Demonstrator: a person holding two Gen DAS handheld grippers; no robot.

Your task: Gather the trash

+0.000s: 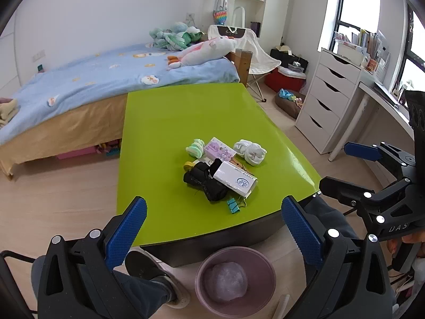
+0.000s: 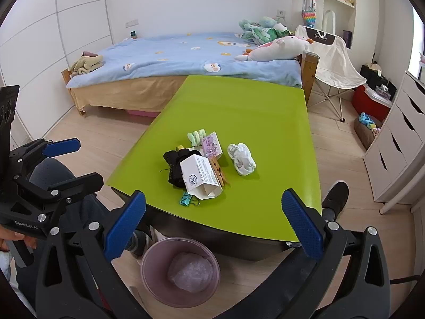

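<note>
A small pile lies on the green table: a white carton, a purple box, black socks, white socks, green socks, a teal binder clip and a wooden clothespin. A pink bin with a plastic liner stands on the floor below the table's near edge. My left gripper and right gripper are both open and empty, held above the near edge and the bin.
A bed with a blue cover stands beyond the table. A white drawer unit and a folding chair are at the right. The person's feet rest by the table.
</note>
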